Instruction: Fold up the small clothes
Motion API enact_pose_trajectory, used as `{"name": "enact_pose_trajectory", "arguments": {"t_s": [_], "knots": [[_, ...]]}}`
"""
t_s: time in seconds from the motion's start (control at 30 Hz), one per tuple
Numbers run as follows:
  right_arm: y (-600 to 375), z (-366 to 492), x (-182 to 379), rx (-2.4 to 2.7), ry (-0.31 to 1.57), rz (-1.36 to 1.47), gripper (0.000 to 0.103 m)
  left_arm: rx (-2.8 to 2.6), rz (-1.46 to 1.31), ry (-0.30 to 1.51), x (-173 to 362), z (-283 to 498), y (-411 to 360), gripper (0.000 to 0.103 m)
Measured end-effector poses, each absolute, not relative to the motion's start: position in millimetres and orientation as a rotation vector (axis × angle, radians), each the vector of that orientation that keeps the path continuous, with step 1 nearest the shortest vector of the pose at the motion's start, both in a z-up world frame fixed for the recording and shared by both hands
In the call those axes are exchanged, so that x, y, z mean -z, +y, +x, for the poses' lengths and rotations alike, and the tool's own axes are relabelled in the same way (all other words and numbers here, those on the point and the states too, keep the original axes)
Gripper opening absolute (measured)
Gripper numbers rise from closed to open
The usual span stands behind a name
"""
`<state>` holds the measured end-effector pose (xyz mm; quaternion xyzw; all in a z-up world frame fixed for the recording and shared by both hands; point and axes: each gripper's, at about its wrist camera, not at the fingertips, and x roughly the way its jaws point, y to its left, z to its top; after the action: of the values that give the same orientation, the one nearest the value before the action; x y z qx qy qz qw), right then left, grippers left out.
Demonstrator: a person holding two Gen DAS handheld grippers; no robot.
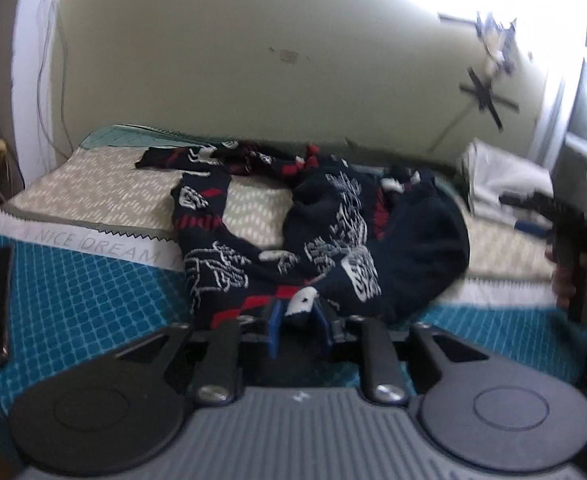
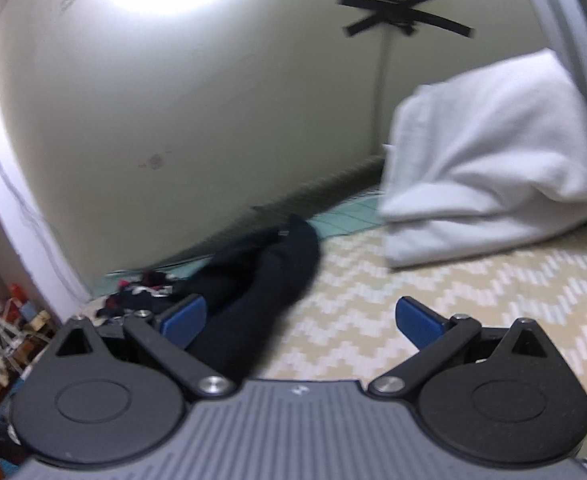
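In the left wrist view, the left tongs are reaching level and low over the bed with the teal grid-patterned cover, their blue pads nearly closed and pinching a white-and-navy edge of the crumpled navy knitted garment with red and white patterns. That garment is lying heaped across the beige chevron-patterned pillow. The other tool is showing blurred at the right edge.

In the right wrist view, the right tongs are hovering spread wide and gripping nothing, pointing over the beige pillow, with a plain dark sleeve-like cloth lying beside the left pad. A folded white blanket is resting farther back.
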<state>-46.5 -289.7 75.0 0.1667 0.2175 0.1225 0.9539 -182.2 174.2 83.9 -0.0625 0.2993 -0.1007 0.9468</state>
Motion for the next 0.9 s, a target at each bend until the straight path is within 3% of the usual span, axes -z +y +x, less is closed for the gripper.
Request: {"name": "enact_pose_trajectory", "arguments": {"t_s": [0.07, 0.23, 0.47, 0.53, 0.6, 0.7, 0.73, 0.77, 0.8, 0.83, 0.87, 0.9], "knots": [[-276, -45, -84, -0.271, 0.439, 0.292, 0.097, 0.198, -0.180, 0.536, -96, -180, 181, 0.052], [-244, -36, -96, -0.321, 0.441, 0.206, 0.097, 0.238, -0.172, 0.456, -107, -168, 170, 0.056], [-216, 19, -128, -0.373, 0.523, 0.181, 0.092, 0.226, -0.050, 0.492, -75, -188, 140, 0.087], [-205, 33, -131, -0.407, 0.542, 0.178, 0.089, 0.224, -0.077, 0.507, -62, -192, 146, 0.092], [-185, 47, -125, -0.409, 0.577, 0.119, 0.071, 0.220, -0.074, 0.540, -53, -190, 143, 0.086], [-165, 75, -100, -0.342, 0.716, 0.079, 0.066, 0.240, -0.045, 0.556, -45, -186, 138, 0.061], [-164, 82, -89, -0.310, 0.761, 0.086, 0.066, 0.255, -0.043, 0.565, -43, -185, 135, 0.038], [-165, 86, -81, -0.300, 0.785, 0.104, 0.045, 0.275, -0.042, 0.582, -42, -184, 134, 0.012], [-169, 86, -74, -0.325, 0.793, 0.153, 0.025, 0.283, -0.033, 0.590, -41, -184, 134, 0.011], [-175, 81, -73, -0.348, 0.784, 0.208, 0.022, 0.298, -0.026, 0.581, -43, -188, 134, 0.011], [-179, 75, -77, -0.350, 0.768, 0.230, 0.010, 0.331, -0.026, 0.563, -46, -194, 136, 0.011], [-183, 67, -84, -0.361, 0.747, 0.230, 0.009, 0.369, -0.031, 0.545, -49, -202, 140, 0.011]]}}
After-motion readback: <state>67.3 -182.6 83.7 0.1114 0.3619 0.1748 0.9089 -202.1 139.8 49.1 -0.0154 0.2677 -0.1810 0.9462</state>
